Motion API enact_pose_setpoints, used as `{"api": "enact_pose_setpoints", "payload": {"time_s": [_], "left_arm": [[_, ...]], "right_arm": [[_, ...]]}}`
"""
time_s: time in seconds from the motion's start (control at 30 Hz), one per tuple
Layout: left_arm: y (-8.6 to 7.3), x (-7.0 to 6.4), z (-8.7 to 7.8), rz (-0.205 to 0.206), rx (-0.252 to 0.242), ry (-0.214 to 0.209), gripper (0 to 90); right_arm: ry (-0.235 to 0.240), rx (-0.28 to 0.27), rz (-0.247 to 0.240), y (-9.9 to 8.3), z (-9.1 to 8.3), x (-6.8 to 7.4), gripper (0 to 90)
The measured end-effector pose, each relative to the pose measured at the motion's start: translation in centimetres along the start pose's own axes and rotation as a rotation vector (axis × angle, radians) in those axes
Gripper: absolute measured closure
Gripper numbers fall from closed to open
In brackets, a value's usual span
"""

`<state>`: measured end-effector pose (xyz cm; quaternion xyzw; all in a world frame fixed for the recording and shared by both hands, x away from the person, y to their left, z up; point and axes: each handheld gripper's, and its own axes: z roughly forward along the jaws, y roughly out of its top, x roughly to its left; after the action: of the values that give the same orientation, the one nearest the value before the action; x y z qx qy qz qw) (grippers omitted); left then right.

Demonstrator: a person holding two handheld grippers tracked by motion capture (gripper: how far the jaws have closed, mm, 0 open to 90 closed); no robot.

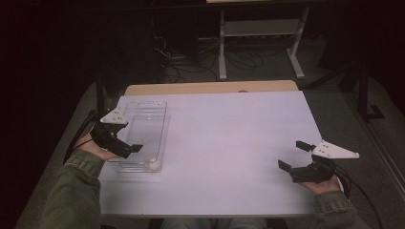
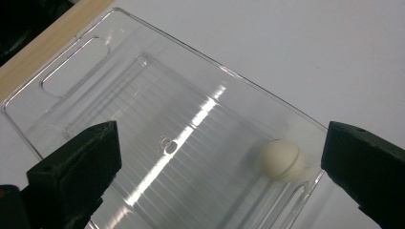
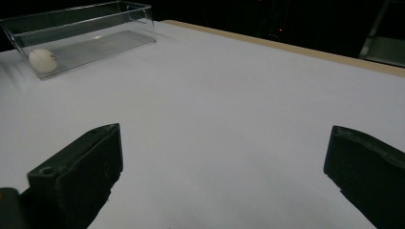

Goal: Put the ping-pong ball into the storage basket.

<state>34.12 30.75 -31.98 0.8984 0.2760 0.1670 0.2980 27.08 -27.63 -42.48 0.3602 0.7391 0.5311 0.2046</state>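
Lying in the near end of the clear tray (image 1: 143,125), by the surface's (image 1: 224,143) left edge, a white ball (image 1: 154,164) is being seen | left gripper (image 1: 135,148) is being held over the tray, jaws spread, empty | right gripper (image 1: 292,154) is being held near the right edge, jaws apart, empty.

One clear plastic bin (image 1: 143,136) is counted on the one white-topped table (image 1: 229,143), one white ball (image 1: 154,164) is counted inside that bin, and two hand-held grippers, left gripper (image 1: 129,149) and right gripper (image 1: 292,155), are counted.
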Motion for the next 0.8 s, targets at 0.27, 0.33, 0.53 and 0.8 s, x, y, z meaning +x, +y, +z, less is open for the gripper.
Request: {"api": "enact_pose_setpoints", "payload": {"time_s": [0.27, 0.33, 0.53, 0.8], "left_arm": [[-0.9, -0.3, -0.7, -0.033, -0.051, 0.022, 0.0], [-1.2, -0.5, -0.9, -0.037, -0.070, 0.027, 0.0], [-2.1, -0.4, -1.5, -0.090, -0.118, 0.046, 0.0], [-3.5, -0.7, -2.0, -0.127, -0.195, 0.076, 0.0]], "right_arm": [[0.000, -0.001, -0.002, 0.0, 0.0, 0.0, 0.0], [0.000, -0.001, -0.002, 0.0, 0.0, 0.0, 0.0], [0.001, 0.001, -0.006, 0.0, 0.0, 0.0, 0.0], [0.001, 0.001, -0.006, 0.0, 0.0, 0.0, 0.0]]}}
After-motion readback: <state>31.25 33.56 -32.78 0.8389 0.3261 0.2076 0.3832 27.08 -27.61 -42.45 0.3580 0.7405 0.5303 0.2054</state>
